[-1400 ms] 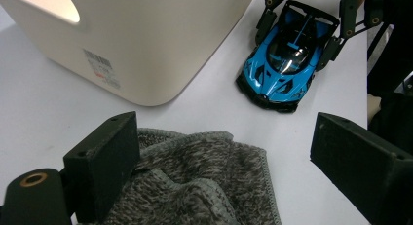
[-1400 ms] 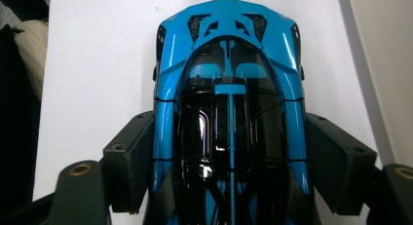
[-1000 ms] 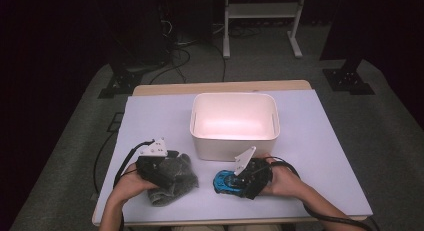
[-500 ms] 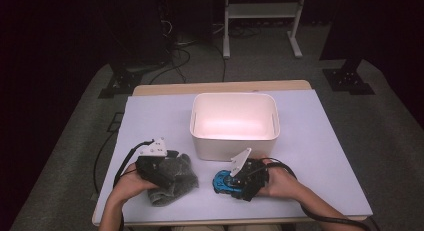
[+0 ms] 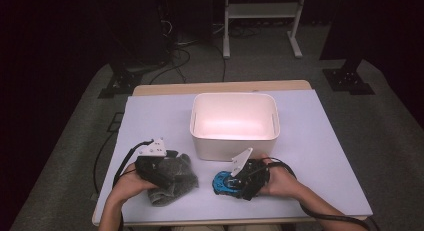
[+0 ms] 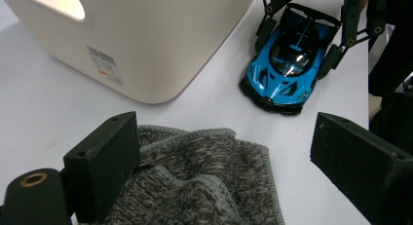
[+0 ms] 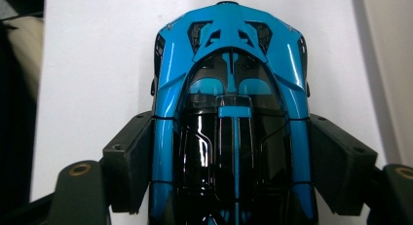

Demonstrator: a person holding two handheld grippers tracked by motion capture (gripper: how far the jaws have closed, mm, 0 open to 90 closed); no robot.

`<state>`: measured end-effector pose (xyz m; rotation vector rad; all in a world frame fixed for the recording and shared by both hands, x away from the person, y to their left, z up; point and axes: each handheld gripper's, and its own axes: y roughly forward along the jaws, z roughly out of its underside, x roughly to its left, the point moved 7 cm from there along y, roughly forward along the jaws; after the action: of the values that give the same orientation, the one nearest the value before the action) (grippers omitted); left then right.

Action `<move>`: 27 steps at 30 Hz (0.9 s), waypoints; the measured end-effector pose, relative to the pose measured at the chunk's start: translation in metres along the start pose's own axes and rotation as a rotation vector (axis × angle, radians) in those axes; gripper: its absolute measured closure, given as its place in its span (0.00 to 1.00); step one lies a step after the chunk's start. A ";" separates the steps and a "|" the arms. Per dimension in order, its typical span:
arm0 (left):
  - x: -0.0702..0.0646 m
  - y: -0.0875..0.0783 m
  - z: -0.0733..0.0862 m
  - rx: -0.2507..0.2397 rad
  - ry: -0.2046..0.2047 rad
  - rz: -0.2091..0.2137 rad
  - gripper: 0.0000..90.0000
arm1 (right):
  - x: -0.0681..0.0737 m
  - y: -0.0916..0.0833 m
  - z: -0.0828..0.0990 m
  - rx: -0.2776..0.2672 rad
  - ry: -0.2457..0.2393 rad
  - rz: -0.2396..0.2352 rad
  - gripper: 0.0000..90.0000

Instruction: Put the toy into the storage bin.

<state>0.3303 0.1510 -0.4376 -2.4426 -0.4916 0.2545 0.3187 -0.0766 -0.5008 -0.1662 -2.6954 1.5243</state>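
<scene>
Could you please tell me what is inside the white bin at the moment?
The white bin looks empty: bare lit floor and far wall. Its near wall hides the closest strip of floor.

Setting: a lab or recording studio, not a home. A table (image 5: pixel 320 141) with a plain white top stands alone on grey carpet (image 5: pixel 380 121), lit from above while the surroundings stay dark. Behind it: black stand bases (image 5: pixel 347 81), loose cables (image 5: pixel 187 53), a white metal frame (image 5: pixel 262 11).

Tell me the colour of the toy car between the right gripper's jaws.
The toy car is bright blue with a black roof; the right gripper view shows it best.
</scene>
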 end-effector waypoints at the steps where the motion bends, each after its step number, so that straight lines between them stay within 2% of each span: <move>1: 0.000 0.000 0.000 0.001 0.001 0.001 0.11 | 0.001 0.000 0.000 0.004 -0.001 0.000 0.28; 9: 0.000 -0.001 0.001 0.001 0.001 0.001 0.11 | 0.005 -0.004 -0.004 -0.019 -0.004 -0.033 0.28; 12: 0.001 0.000 0.001 0.000 -0.002 0.001 0.11 | 0.006 -0.009 -0.007 -0.031 0.011 -0.049 0.28; 19: 0.002 -0.002 0.002 -0.005 -0.006 0.000 0.11 | 0.008 -0.019 -0.014 -0.042 0.013 -0.081 0.28; 25: 0.003 -0.002 0.003 -0.003 -0.006 -0.001 0.11 | 0.013 -0.032 -0.022 -0.059 0.008 -0.096 0.28; 27: 0.003 -0.002 0.003 -0.005 -0.008 -0.002 0.11 | 0.018 -0.045 -0.030 -0.074 -0.010 -0.103 0.28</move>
<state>0.3315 0.1551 -0.4385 -2.4467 -0.4988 0.2628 0.3007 -0.0717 -0.4469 -0.0221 -2.7232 1.4030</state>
